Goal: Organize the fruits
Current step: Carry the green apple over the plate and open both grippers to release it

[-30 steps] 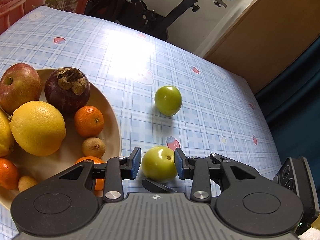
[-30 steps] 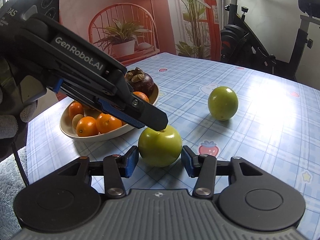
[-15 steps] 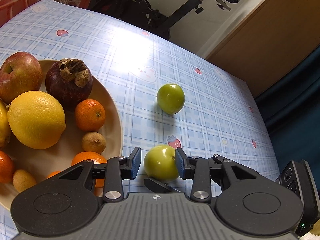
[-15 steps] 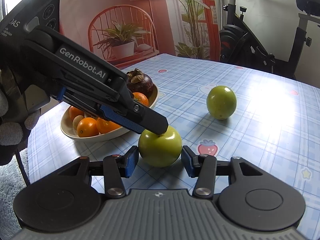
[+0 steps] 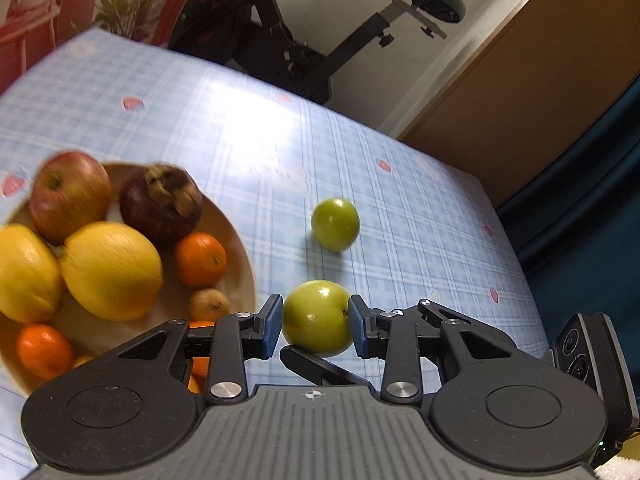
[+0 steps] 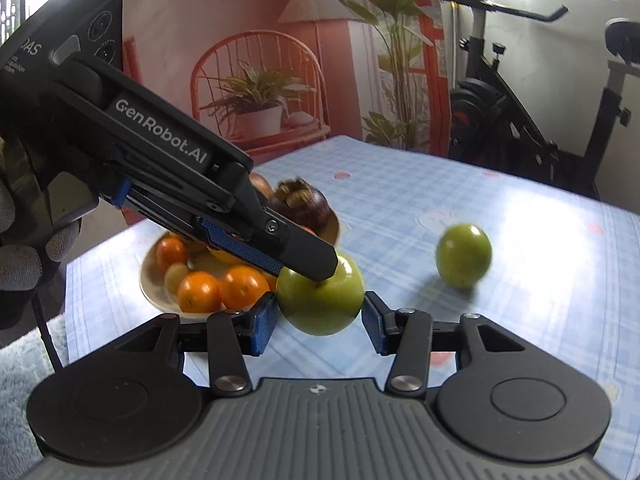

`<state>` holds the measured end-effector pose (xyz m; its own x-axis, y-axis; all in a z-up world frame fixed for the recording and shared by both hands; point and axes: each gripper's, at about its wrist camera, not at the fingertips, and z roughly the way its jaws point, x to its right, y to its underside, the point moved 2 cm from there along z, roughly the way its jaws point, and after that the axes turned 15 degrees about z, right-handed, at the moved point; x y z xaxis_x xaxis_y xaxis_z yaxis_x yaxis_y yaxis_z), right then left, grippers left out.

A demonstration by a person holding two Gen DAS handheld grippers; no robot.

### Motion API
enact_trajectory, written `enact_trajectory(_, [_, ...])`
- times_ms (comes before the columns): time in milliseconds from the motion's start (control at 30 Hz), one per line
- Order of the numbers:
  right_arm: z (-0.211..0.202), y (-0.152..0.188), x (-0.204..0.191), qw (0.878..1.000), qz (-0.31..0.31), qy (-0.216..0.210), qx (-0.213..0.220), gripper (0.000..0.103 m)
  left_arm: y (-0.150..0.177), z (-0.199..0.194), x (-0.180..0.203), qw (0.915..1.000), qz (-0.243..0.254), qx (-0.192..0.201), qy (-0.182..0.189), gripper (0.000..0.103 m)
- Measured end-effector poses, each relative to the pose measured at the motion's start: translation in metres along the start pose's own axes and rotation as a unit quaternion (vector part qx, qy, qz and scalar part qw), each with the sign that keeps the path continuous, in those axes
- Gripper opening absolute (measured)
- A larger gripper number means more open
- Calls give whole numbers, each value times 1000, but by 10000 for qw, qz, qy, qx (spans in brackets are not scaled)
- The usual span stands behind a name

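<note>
A green fruit (image 5: 316, 320) (image 6: 320, 300) hangs just above the checked tablecloth. My left gripper (image 5: 314, 326) is shut on it at the stem end and the opposite end. Its jaws are closing, with the pads pressed on the fruit. In the right wrist view one of its fingers (image 6: 308, 256) lies over the fruit's top. My right gripper (image 6: 320, 320) is shut on the same fruit from the sides, and one of its fingers (image 5: 316, 364) shows under the fruit. A second green fruit (image 5: 335, 224) (image 6: 463, 255) lies loose on the cloth beyond.
A tan bowl (image 5: 244, 272) (image 6: 148, 284) to the left holds an apple, a mangosteen, lemons, several small oranges and kiwis. A gloved hand (image 6: 24, 256) holds the left gripper. An exercise bike and a potted plant stand past the table's far edge (image 5: 248, 76).
Both grippers have risen a little with the green fruit between them. The bowl and the loose green fruit have slid in both views, and the strawberry print is now hidden behind the fruit.
</note>
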<state>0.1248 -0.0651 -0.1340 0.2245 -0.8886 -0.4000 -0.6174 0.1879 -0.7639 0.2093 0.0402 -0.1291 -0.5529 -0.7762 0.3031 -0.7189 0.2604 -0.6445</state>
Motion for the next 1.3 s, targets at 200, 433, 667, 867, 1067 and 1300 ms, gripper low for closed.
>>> enact_trajectory(200, [22,-18,-27,9993,-242,-255,-82,49,-5,-28,-23,9995,-157,155,-233,37])
enact_trajectory(433, [45,-10,-48,9976,-298,-484,-395,49,10,-47,-45,9986,-367,46,-380,36])
enact_trajectory(667, [59,-3,-68,9947,-490,-674,-601,49,25,-65,-60,9973,-538,13,-499,36])
enact_trajectory(867, [71,-4,-77,9935,-570,-690,-697,49,30,-72,-72,9964,-635,49,-567,36])
enact_trajectory(1067, [76,-1,-78,9930,-599,-586,-827,50,31,-68,-70,9964,-556,37,-632,36])
enact_trajectory(1300, [75,1,-78,9929,-663,-525,-841,56,32,-64,-72,9961,-470,3,-745,40])
